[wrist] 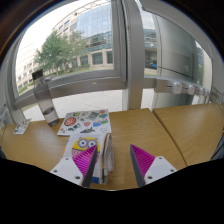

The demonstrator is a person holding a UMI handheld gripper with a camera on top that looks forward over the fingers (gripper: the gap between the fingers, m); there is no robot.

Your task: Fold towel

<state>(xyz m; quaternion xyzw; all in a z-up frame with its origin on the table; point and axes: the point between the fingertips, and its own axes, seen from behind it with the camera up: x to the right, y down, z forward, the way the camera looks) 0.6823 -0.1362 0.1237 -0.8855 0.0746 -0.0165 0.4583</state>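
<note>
Though folding is the job, I see the towel flat on the worktop, just ahead and left of my fingers. Gripper spread, holding nothing. Windows beyond.

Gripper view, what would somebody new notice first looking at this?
Probably the gripper itself: its fingers stand open low in the view, pink pads facing inward, with nothing held between them. Just ahead of the fingers, a colourful cartoon-printed towel lies flat on the wooden table. Beyond the table, large windows show a tree and a building outside.
</note>
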